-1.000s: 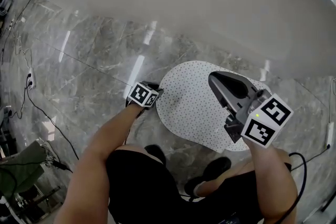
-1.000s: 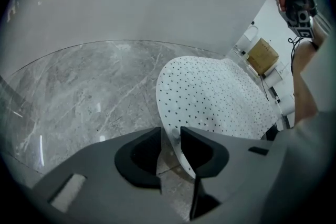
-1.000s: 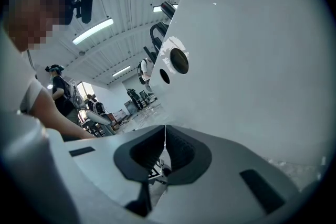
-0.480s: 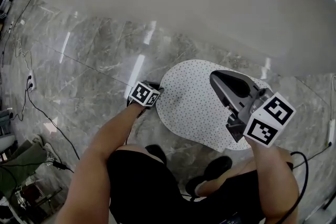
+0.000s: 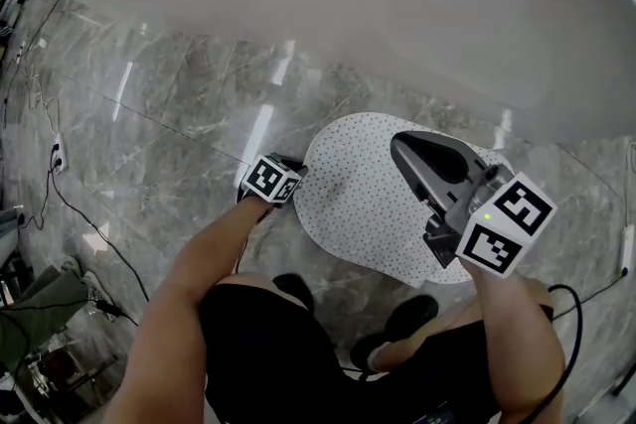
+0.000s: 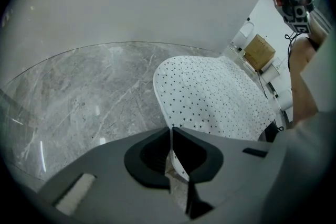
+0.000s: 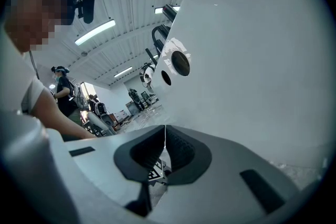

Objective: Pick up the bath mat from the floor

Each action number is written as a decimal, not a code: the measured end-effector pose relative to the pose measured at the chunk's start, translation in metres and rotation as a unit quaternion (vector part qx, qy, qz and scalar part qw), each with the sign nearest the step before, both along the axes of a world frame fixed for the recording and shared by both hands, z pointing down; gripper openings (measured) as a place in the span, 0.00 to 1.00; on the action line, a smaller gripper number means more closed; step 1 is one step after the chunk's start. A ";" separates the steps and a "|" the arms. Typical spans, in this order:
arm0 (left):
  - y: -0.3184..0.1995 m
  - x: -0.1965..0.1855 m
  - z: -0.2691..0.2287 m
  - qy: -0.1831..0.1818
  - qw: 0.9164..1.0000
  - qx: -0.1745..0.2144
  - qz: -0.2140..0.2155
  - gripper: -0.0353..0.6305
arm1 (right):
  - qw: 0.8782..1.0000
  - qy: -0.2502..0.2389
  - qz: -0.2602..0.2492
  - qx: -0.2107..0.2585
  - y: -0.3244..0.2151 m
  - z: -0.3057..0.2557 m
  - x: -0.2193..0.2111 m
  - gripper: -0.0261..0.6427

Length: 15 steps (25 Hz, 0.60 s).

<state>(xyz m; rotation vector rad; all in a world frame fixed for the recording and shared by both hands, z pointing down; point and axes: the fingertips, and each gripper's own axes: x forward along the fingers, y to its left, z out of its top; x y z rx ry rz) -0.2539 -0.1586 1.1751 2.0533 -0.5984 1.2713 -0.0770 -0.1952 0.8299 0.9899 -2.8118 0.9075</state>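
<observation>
The bath mat (image 5: 363, 199) is white with small dark dots and lies flat on the grey marble floor beside the tub. My left gripper (image 5: 294, 170) sits low at the mat's left edge. In the left gripper view the mat (image 6: 210, 94) spreads ahead, and its near edge runs in between the closing jaws, which pinch it. My right gripper (image 5: 397, 149) is held up above the mat's right half. Its jaws are shut with nothing between them, and its tips (image 7: 165, 127) point toward the tub wall.
The white bathtub (image 5: 397, 15) fills the far side, close behind the mat. Cables (image 5: 50, 184) trail over the floor at the left. The person's dark shoes (image 5: 407, 313) stand at the mat's near edge. A cardboard box (image 6: 259, 51) sits beyond the mat.
The head view has shifted a little. Both grippers keep their places relative to the mat, and the mat has not moved.
</observation>
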 end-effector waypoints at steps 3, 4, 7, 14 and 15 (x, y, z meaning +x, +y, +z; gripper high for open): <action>-0.001 0.006 -0.007 0.009 1.000 -0.007 -0.002 0.08 | 1.000 -0.006 0.001 -0.002 -0.004 -0.008 0.002 0.05; -0.001 0.009 -0.009 0.011 1.000 -0.010 -0.003 0.08 | 1.000 -0.009 0.001 -0.002 -0.005 -0.011 0.003 0.05; -0.003 0.011 -0.014 0.011 1.000 -0.012 -0.006 0.08 | 1.000 -0.012 -0.005 0.000 -0.008 -0.015 0.000 0.05; 0.002 0.012 -0.029 0.037 0.999 -0.019 -0.020 0.08 | 1.000 -0.019 0.004 -0.013 -0.002 -0.018 -0.007 0.05; 0.003 0.013 -0.035 0.043 0.999 -0.020 -0.024 0.07 | 1.000 -0.022 0.007 -0.018 -0.002 -0.020 -0.007 0.05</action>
